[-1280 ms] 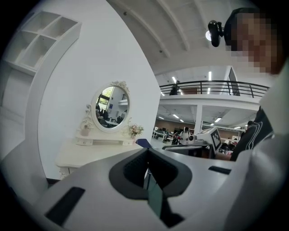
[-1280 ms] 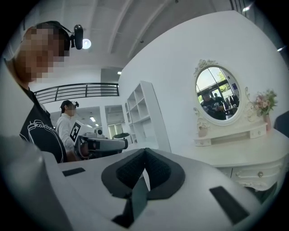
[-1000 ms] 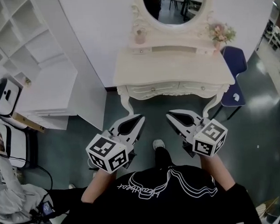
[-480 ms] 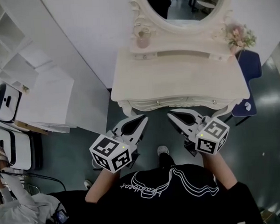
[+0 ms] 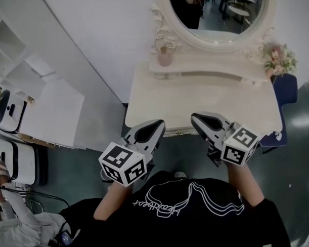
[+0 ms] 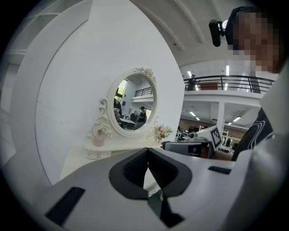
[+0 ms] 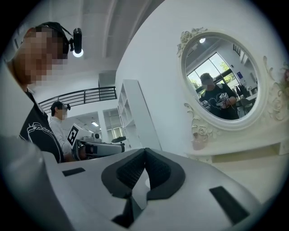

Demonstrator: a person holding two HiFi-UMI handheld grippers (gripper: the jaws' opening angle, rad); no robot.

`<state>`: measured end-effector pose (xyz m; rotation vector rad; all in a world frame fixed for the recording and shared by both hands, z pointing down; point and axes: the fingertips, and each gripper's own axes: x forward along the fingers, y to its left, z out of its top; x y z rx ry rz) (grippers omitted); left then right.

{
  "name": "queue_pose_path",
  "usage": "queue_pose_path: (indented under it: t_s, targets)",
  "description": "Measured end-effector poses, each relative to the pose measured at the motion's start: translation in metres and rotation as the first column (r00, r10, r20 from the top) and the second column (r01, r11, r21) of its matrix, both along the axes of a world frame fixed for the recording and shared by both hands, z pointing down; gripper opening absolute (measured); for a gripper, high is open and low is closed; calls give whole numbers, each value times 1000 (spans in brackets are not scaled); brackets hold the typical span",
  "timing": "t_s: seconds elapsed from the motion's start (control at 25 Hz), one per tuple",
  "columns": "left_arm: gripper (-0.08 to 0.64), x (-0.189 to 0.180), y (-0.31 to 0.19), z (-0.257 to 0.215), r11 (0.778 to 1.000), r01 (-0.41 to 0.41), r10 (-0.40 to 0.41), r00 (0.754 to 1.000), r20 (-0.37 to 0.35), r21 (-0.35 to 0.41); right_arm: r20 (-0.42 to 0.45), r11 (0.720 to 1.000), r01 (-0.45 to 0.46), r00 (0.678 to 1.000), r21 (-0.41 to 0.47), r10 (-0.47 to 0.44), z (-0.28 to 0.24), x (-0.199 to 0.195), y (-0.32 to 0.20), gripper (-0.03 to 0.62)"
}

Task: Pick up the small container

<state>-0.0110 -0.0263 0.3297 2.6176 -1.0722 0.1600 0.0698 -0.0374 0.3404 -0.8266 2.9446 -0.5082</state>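
A small pink container stands on the raised shelf at the back left of a cream dressing table, under an oval mirror. It also shows as a pink pot in the left gripper view and as a small pale pot in the right gripper view. My left gripper is shut and empty, its tips over the table's front edge. My right gripper is shut and empty too, just over the front edge. Both are well short of the container.
A bunch of pink flowers sits at the shelf's right end. A blue chair stands to the right of the table. White open shelving and a white panel stand to the left, with white cases beside them.
The view has closed in on the dressing table. Both grippers, before over the floor short of the table, now reach its front edge. Their jaws have stayed shut.
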Motion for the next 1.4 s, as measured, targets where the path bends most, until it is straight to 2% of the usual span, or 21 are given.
queue_pose_path:
  t_s: [0.24, 0.68, 0.92, 1.04, 1.16, 1.28, 1.4]
  targets:
    - [5, -9, -48, 5, 1000, -9, 9, 1000, -1, -9, -6, 1000, -14, 1000, -5, 14, 6, -8, -48, 8]
    - [5, -27, -178, 26, 996, -69, 70, 998, 6, -50, -34, 994, -98, 995, -39, 97, 22, -23, -176, 8]
    - [5, -45, -236, 39, 995, -66, 66, 998, 5, -80, -61, 995, -91, 994, -36, 89, 28, -41, -240, 17]
    - [5, -54, -258, 49, 993, -57, 58, 998, 7, -106, -65, 995, -97, 993, -35, 95, 32, -49, -269, 46]
    - [5, -61, -279, 59, 990, -52, 53, 999, 9, -130, -72, 993, -108, 992, -38, 105, 38, -56, -301, 105]
    - [5, -66, -294, 67, 987, -53, 55, 998, 10, -149, -104, 992, -120, 988, -27, 117, 48, -62, -329, 169]
    - [5, -71, -306, 76, 984, -56, 58, 998, 11, -169, -137, 990, -140, 981, -14, 136, 61, -68, -353, 195]
